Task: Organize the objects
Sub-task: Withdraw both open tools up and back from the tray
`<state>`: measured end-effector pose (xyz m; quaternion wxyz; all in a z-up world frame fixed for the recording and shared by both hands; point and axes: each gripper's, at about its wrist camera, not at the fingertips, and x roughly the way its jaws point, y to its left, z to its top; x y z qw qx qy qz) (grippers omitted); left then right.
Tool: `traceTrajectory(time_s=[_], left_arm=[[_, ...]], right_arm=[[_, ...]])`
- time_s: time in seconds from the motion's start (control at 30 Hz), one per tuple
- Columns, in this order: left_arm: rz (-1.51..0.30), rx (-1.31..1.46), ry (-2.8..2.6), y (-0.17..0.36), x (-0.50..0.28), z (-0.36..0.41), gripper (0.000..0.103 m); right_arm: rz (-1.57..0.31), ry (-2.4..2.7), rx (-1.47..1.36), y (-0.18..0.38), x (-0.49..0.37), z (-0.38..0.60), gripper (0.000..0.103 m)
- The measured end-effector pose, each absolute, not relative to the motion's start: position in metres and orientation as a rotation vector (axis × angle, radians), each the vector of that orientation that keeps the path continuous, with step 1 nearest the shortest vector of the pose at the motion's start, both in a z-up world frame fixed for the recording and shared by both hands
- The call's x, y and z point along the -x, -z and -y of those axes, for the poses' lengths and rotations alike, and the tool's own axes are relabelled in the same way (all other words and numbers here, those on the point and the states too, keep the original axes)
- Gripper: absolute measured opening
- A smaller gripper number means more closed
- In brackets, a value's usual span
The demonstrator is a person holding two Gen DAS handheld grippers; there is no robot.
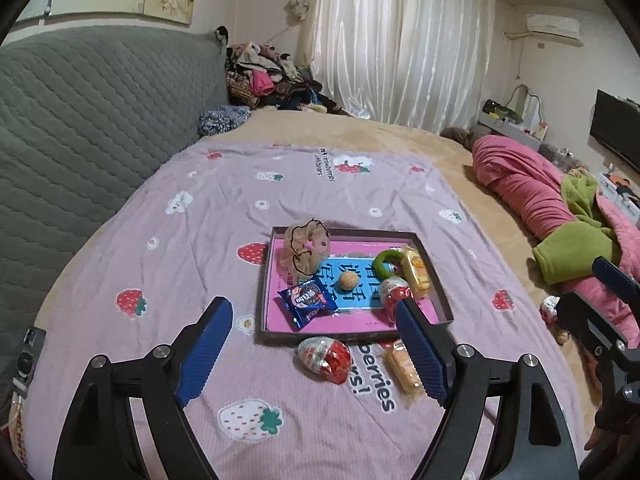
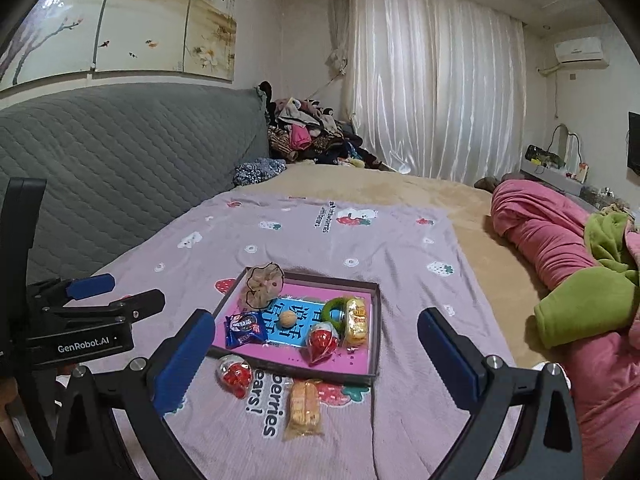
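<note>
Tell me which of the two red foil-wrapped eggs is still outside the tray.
The red foil egg on the purple blanket, just outside the tray front wall beside the yellow wafer pack. The other egg lies inside the tray.

Each gripper is a black frame of curved arms joined by round silver bolts. The left gripper (image 1: pixel 316 344) and the right gripper (image 2: pixel 316 360) both carry flat blue pads (image 1: pixel 206 354) with a ribbed, saw-toothed face. The side of the left one bears white lettering, "GenRobot.AI" (image 2: pixel 83 346).
</note>
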<state>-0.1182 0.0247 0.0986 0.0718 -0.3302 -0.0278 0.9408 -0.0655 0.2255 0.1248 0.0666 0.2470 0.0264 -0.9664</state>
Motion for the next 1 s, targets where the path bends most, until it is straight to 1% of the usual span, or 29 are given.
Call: traceTrajectory(time_s=[0.2,0.37,0.6,1.0], left_arm=[[0.066,0.988,-2.829,-0.102,0.089,-0.022,0.085],[0.062,1.009,-2.820,-0.093,0.071,-0.020,0.085],[0.039,1.066,-2.795,-0.065,0.064,-0.026,0.085],[0.035,1.242,-2.728,0.006,0.097,-0.038,0.085]], right_arm=[[-0.083,2.912,-0.756,-0.126,0.041,-0.225,0.102],[-0.099,2.904,-0.773,-0.119,0.024,-0.221,0.102],[-0.120,2.880,-0.859,-0.093,0.017,-0.218,0.102],[-0.172,2.822,-1.028,-0.027,0.043,-0.210,0.102]])
